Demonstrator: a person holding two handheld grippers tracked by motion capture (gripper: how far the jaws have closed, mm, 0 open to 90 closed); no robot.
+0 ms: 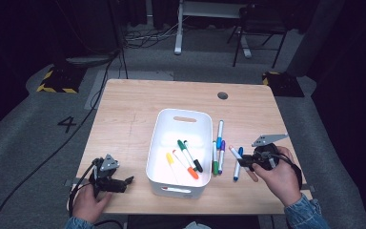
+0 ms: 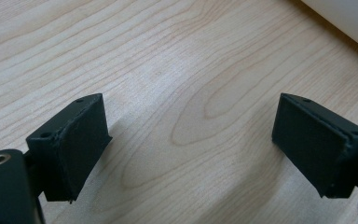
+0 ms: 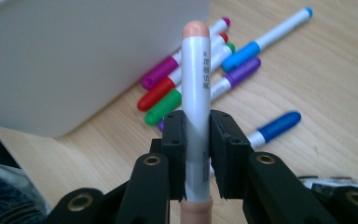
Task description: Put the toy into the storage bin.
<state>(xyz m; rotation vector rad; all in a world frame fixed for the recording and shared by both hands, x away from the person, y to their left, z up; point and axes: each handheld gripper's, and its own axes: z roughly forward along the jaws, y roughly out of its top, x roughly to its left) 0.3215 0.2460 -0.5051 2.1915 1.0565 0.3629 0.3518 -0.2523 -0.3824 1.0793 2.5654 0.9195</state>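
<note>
while the left gripper (image 1: pixel 124 183) idles at seven o'clock with fingers spread over bare counter (image 1: pixel 124 109), the right gripper (image 3: pixel 196 154) pinches a peach-capped marker (image 3: pixel 196 88) at four o'clock, four markers already lying in the white bin (image 1: pixel 159 138) and about five still waiting beside it.

a pale wooden table (image 1: pixel 124 119) stands on grey carpet, with a small dark round grommet (image 1: pixel 222 95) set near its far edge. beyond the table, on the floor, lie two black pads with yellow hazard stripes, one (image 1: pixel 57 78) at the far left and another (image 1: pixel 281 82) at the far right. loose cables (image 1: pixel 147 36) trail across the carpet near a white desk leg (image 1: pixel 178 28), and a dark chair (image 1: pixel 259 26) stands to its right. a white number four (image 1: pixel 66 124) is marked on the carpet left of the table.
</note>
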